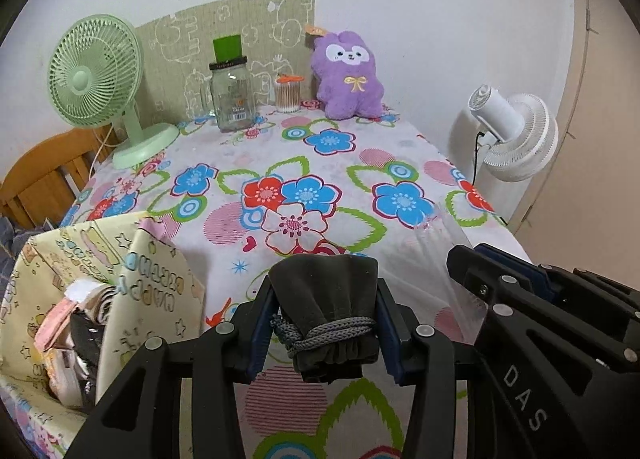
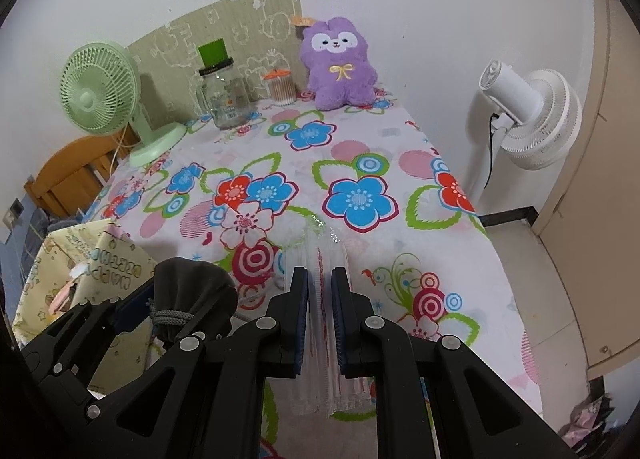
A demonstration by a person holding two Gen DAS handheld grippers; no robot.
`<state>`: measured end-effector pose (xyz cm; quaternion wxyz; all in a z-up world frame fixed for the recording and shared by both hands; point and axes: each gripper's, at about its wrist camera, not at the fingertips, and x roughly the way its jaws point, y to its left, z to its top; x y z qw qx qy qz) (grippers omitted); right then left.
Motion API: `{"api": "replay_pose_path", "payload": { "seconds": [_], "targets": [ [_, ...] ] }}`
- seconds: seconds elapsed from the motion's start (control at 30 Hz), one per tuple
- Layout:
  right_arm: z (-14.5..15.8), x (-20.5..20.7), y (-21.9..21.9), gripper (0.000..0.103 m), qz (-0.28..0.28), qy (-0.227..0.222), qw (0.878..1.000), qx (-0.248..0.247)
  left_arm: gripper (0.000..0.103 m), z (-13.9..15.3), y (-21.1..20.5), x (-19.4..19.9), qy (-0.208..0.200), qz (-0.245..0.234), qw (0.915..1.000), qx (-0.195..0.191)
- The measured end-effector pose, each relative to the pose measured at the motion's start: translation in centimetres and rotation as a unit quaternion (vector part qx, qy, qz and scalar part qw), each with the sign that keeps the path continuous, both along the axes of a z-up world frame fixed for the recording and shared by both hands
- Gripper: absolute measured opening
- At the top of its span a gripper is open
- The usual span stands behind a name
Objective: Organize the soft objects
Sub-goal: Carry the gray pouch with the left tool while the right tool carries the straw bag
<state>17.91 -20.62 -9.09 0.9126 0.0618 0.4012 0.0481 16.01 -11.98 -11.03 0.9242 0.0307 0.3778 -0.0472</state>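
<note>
Floral cloth covers the table (image 1: 360,163), which is pushed against a white wall, and above its near edge a dark drawstring pouch (image 1: 326,307) is gripped by the left gripper (image 1: 326,323). The pouch is clenched between the blue pads just above its cord-tied neck, so the gathered fabric is squeezed and probably cannot slip. Beside it, the right gripper (image 2: 320,319) is clamped tightly on a clear plastic bag (image 2: 322,339), a thin crinkled sheet pinched flat. Both soft things appear to be held clear of the cloth, probably on their way to the patterned gift bag (image 1: 120,283) standing open at the table's left front corner, where pink and dark items already lie. Farther back stand a green fan (image 1: 96,75), a glass jar (image 1: 234,99), a tub of cotton swabs (image 1: 287,95) and a purple plush toy (image 1: 348,75) propped against the wall; off the table's right side is a white fan (image 1: 516,131). In the left wrist view the inside of the gift bag and the pouch's knotted cord are shown plainly, while the clear bag is barely traced. In the right wrist view that bag's folds are seen closely, along with the floor beyond the table's right side, yet the gift bag's contents are mostly hidden.
</note>
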Motion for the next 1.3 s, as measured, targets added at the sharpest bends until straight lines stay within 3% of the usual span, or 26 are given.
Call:
{"api": "replay_pose_path", "payload": {
  "seconds": [0.8,1.3],
  "targets": [
    [6.7,-5.7,0.4,0.015,-0.011,-0.066,0.998,-0.005,0.047,6.5,0.0,-5.3,-0.064,-0.024,0.9977,0.001],
    [9.4,-7.5,1.8,0.015,-0.008,-0.093,0.996,-0.010,0.047,8.9,1.3,-7.0,-0.087,-0.031,0.9957,-0.004]
  ]
}}
